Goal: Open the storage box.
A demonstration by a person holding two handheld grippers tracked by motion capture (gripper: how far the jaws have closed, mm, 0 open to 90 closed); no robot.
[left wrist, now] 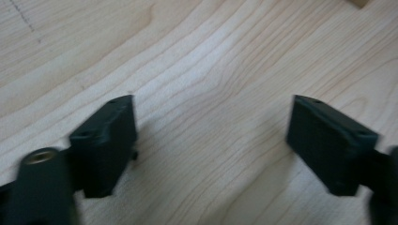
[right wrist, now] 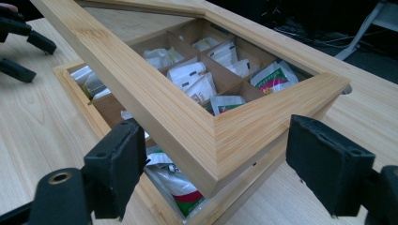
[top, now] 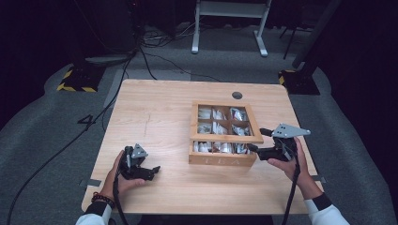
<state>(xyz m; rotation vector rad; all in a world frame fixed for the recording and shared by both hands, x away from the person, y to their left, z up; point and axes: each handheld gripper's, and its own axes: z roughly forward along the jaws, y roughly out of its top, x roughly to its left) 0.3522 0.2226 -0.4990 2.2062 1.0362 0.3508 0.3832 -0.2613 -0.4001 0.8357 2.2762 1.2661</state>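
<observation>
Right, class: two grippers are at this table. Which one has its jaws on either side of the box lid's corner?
The right gripper: its open jaws flank the raised corner of the wooden lid. The left gripper hangs open above bare table.

Black left gripper (top: pixel 149 169), grey plate, trailing cables, white sleeves, beaded bracelet (top: pixel 103 198)

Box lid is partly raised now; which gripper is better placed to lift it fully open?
Right. The right gripper is open at the lid corner, its fingers either side of the raised frame. The left gripper is open over bare table, away from the box.
</observation>
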